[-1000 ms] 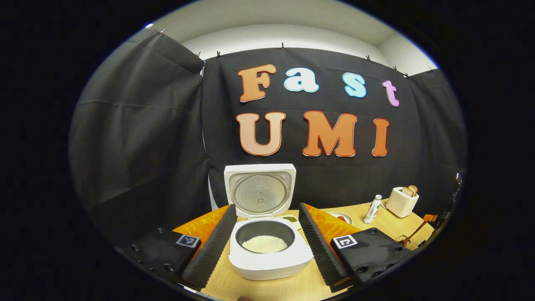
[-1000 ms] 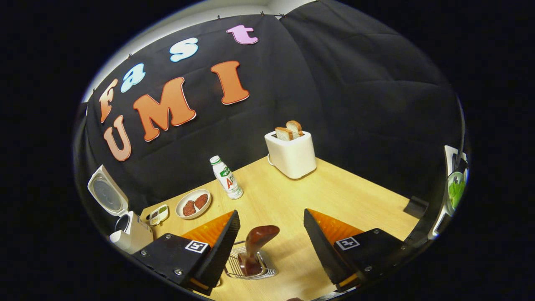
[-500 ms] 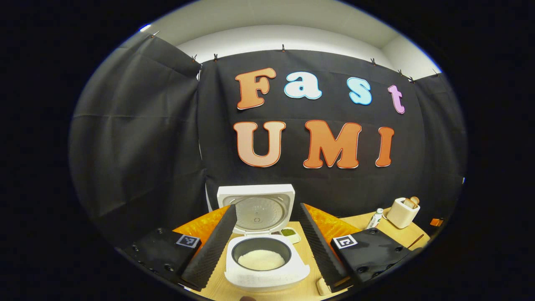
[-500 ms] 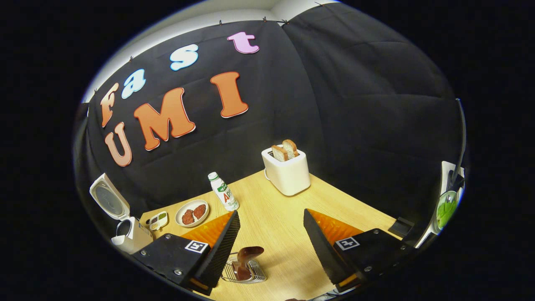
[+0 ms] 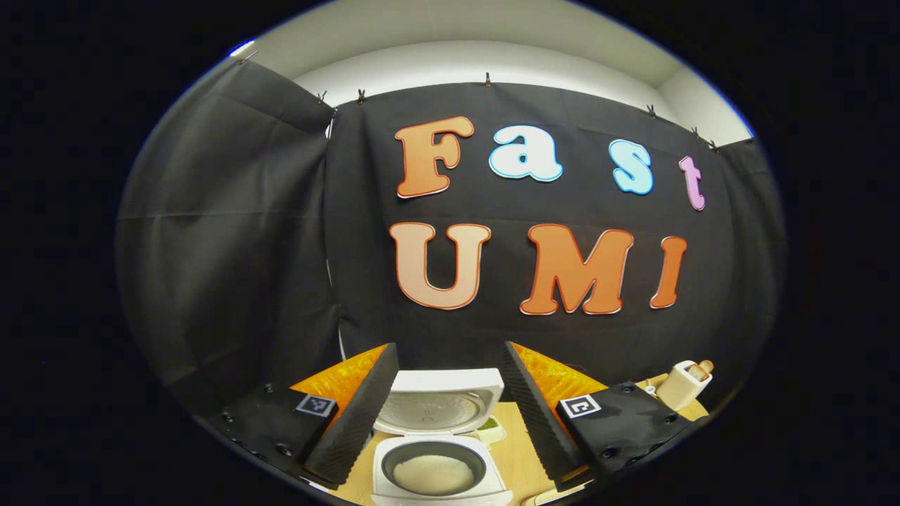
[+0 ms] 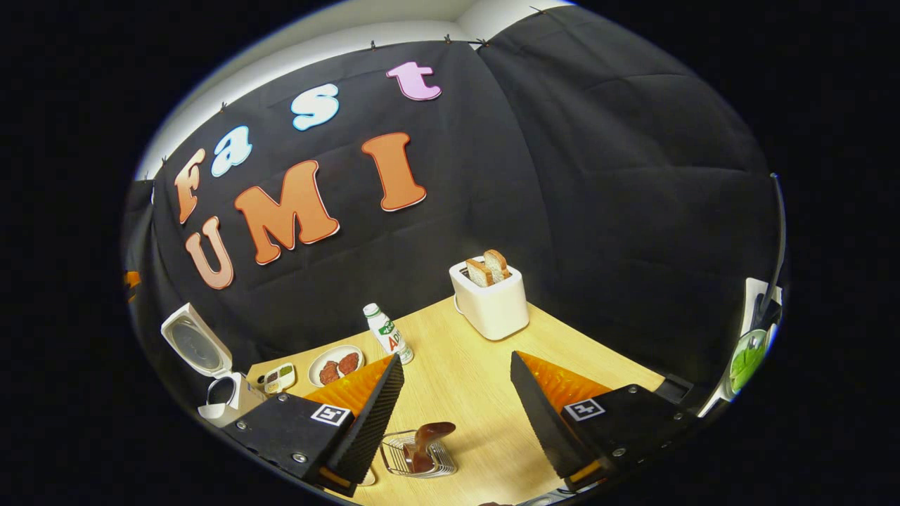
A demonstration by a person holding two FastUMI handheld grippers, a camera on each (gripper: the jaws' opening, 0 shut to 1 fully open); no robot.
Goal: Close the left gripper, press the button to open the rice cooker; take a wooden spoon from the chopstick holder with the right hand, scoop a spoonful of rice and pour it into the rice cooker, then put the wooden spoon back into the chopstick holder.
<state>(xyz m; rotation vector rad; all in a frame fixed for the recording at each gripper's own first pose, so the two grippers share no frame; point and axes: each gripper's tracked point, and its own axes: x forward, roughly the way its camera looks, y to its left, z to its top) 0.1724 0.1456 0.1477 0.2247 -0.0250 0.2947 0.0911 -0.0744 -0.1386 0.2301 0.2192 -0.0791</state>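
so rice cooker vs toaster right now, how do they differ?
Rice cooker: lid tipped up and open, dark inner pot showing white rice. Toaster: no lid, two browned bread slices standing out of its top slots. The rice cooker stands at the table's far left by the wall, in the right gripper view; the toaster stands farther right, near the booth's corner. Both are white and sit on the wooden table.

Rice cooker (image 5: 437,469) lid up, rice inside, jaws apart
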